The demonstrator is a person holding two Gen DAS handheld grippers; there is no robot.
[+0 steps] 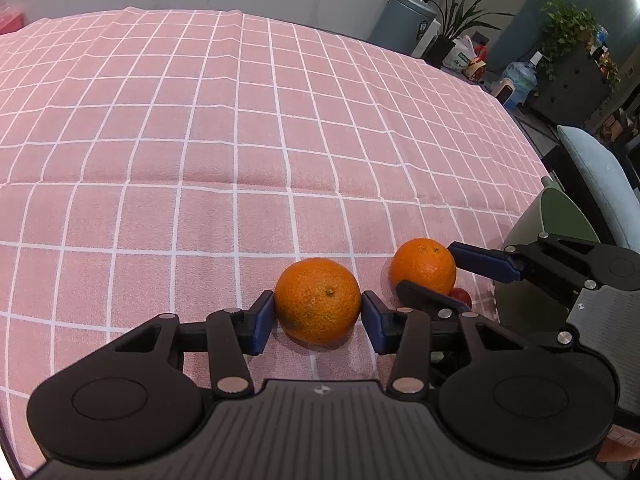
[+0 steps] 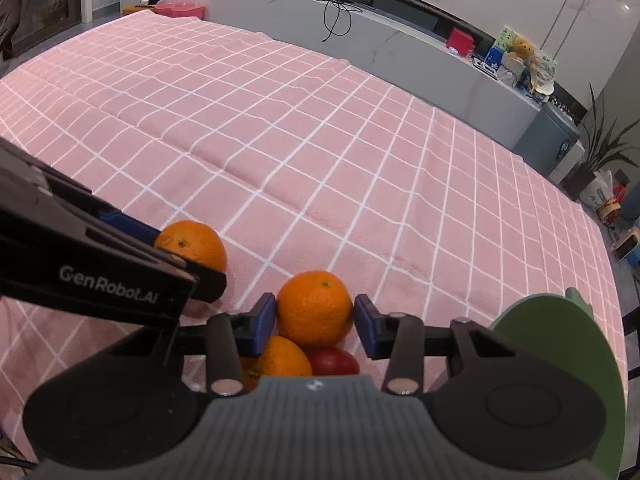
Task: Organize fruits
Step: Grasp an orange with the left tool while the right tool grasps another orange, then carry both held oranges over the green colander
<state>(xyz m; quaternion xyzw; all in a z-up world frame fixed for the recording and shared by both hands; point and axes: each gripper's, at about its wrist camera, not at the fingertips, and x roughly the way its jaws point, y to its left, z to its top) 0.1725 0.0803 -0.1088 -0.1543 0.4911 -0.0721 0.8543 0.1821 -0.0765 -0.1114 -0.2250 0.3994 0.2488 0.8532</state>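
My left gripper (image 1: 318, 312) is shut on an orange (image 1: 318, 300) just above the pink checked cloth (image 1: 200, 140). My right gripper (image 2: 315, 318) is shut on a second orange (image 2: 314, 308); this orange shows in the left wrist view (image 1: 423, 265) between the right gripper's blue pads. Below the right gripper lie a third orange (image 2: 282, 360) and a red fruit (image 2: 334, 361), which also shows in the left wrist view (image 1: 461, 295). The left gripper's orange appears in the right wrist view (image 2: 192, 245).
A green plate (image 2: 560, 360) lies at the table's right edge, beside the right gripper, and shows in the left wrist view (image 1: 556, 216). A grey counter (image 2: 380, 40) with boxes runs behind the table. Plants (image 1: 568, 32) and a chair (image 1: 600, 184) stand to the right.
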